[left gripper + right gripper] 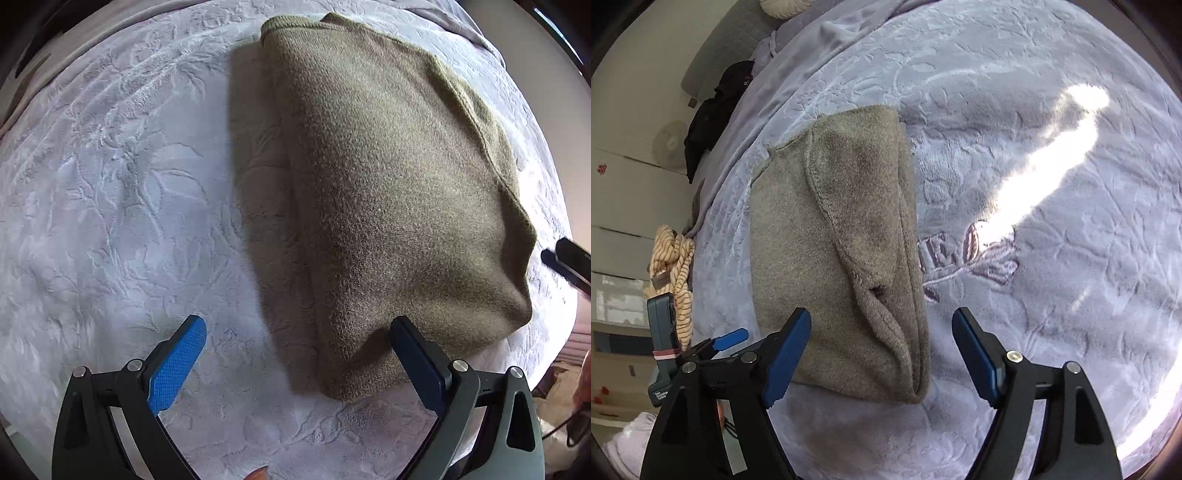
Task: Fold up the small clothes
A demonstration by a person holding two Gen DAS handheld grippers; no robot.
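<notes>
So the olive-green knitted sweater (388, 192) was lying folded into a long strip on the pale embossed fleece blanket (110, 184). Left gripper (295, 354) and right gripper (882, 350) both gaped wide, holding nothing. Probably one more crosswise fold was left.

Little legible writing in either view.

On the pale lilac blanket (1052, 184) of the bed, the right wrist view shows embroidered lettering (964, 254) in a darker thread, just right of the folded olive knit (831, 240); a few letter shapes stand out, one like an "E", but the sun patch washes over them and the word cannot be read. At the left edge of the same view, a grey device (661, 350) carries a small white label (661, 397) near its lower end, its print too small to make out. Red marks (601, 169) on the white furniture beyond are too blurred to tell. The left wrist view shows no text.
</notes>
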